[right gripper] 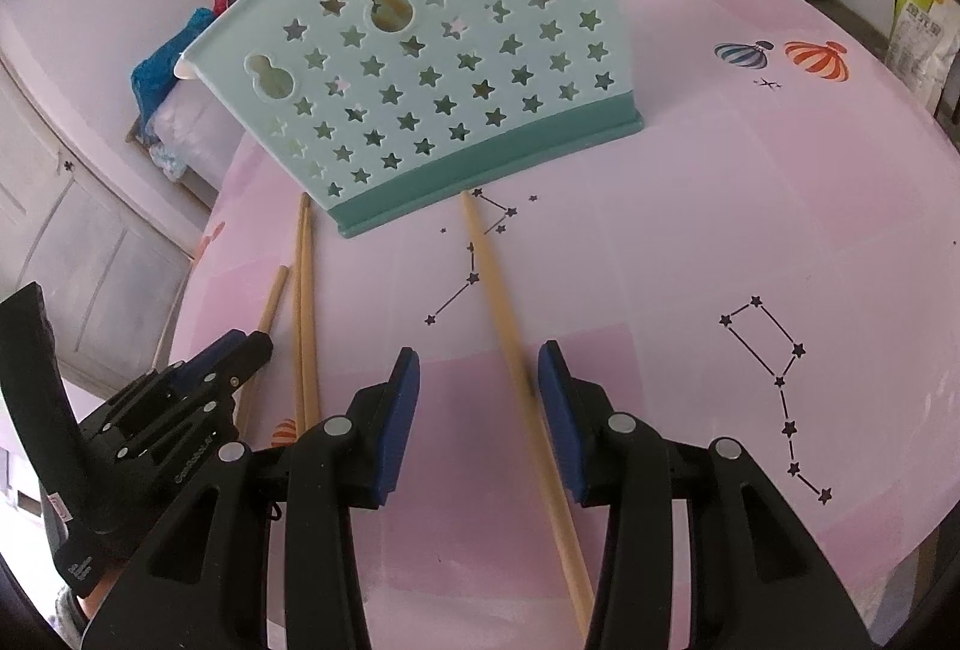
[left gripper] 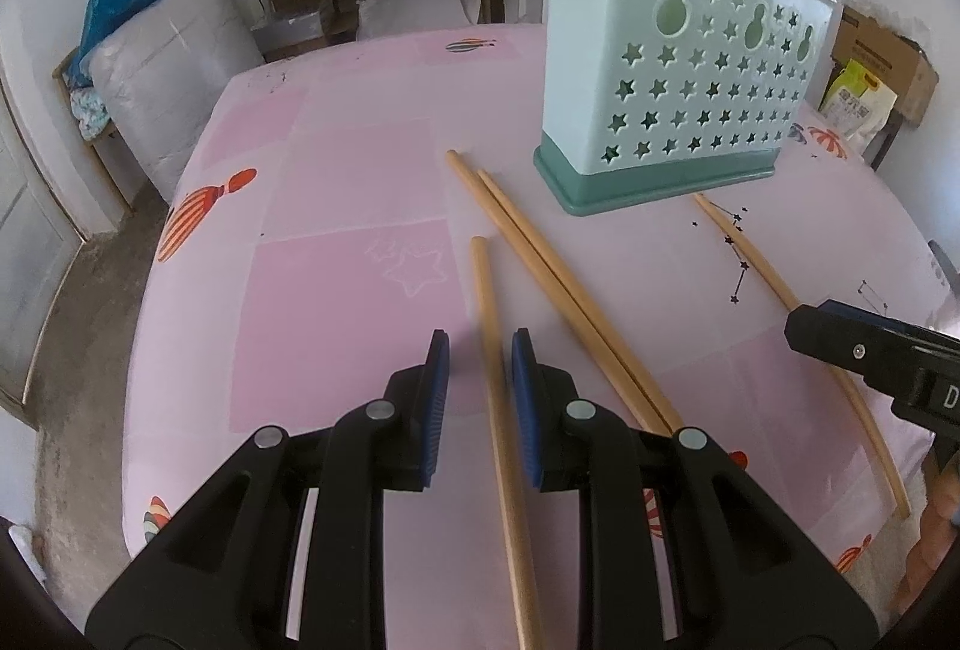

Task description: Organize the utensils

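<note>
Four wooden chopsticks lie loose on the pink tablecloth (left gripper: 336,230), and we have a gripper poised over two of them. In the left wrist view, the left gripper (left gripper: 480,344) is parted to a moderate gap, with a single chopstick (left gripper: 489,350) running between its blue pads; nothing is clamped yet, as far as we can tell. A pair of chopsticks (left gripper: 540,260) lies side by side just beside it at 1 o'clock, their far tips pointing toward the mint utensil holder (left gripper: 678,74), which stands upright at 1 o'clock with white spoons and other chopsticks already rising from its top.

In the right wrist view, the right gripper (right gripper: 480,356) is open somewhat wider and straddles the fourth chopstick (right gripper: 510,338), which leans nearer the right pad. Its far end reaches the holder's dark green base (right gripper: 480,170) at 12 o'clock; we cannot tell whether it touches.

We judge these sticks to be light, stiff and smooth (round ones will roll under a glancing touch), so a square pinch across the shaft is wise. Taking hold a little behind the middle should keep each one from swinging, and leave a long free end to lower into the holder's open top.
</note>
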